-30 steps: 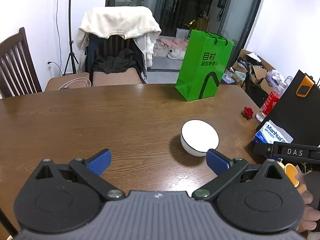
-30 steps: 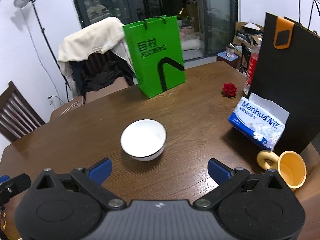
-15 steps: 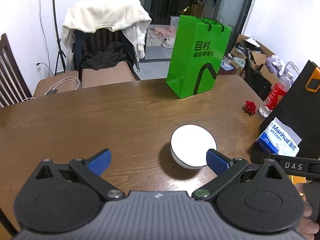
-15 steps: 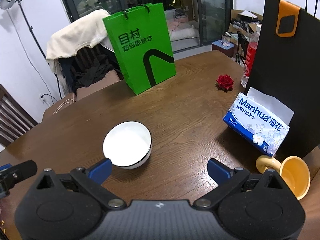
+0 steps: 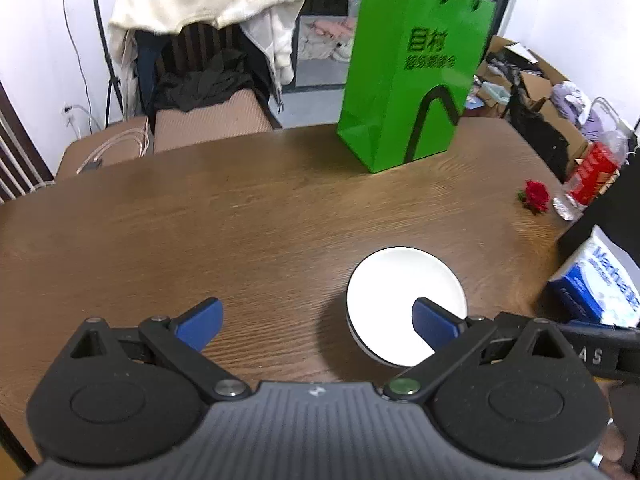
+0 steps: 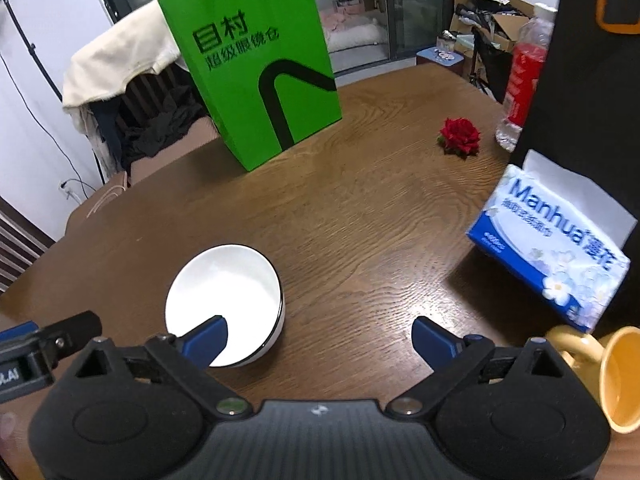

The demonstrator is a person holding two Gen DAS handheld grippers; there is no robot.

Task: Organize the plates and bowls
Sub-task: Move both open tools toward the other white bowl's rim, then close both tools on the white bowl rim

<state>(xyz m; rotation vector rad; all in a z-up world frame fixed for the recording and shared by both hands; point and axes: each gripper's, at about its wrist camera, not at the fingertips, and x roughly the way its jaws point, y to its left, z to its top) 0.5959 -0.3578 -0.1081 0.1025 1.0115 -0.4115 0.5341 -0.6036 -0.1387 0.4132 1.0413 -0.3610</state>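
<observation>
Left wrist view has the bowl [image 5: 404, 292] upright on the table [image 5: 240, 236], white and empty, right of centre. The left gripper [image 5: 316, 320] hangs above the table with its fingers [image 5: 200, 320] spread wide and holding nothing; the right fingertip overlaps the bowl's near rim in this view, but whether it touches cannot be told. From the right wrist, the same bowl [image 6: 226, 300] sits low and left, and the right gripper [image 6: 318, 338] also has its fingers [image 6: 434, 340] wide apart and empty, the left tip overlapping the bowl's near edge.

Nothing lies between either gripper and the bowl. Beyond it, a green bag [image 6: 256, 64] stands upright near the far edge. A red rose [image 6: 460, 136] lies well off to the right, near a bottle [image 6: 524, 76] with a red label. A tissue pack [image 6: 552, 248] leans against a tall black bag [image 6: 588, 100], and a yellow cup [image 6: 616, 376] lies on its side just beside the pack. Behind the table, a chair [image 5: 208, 120] carries a pale jacket [image 5: 200, 4].
</observation>
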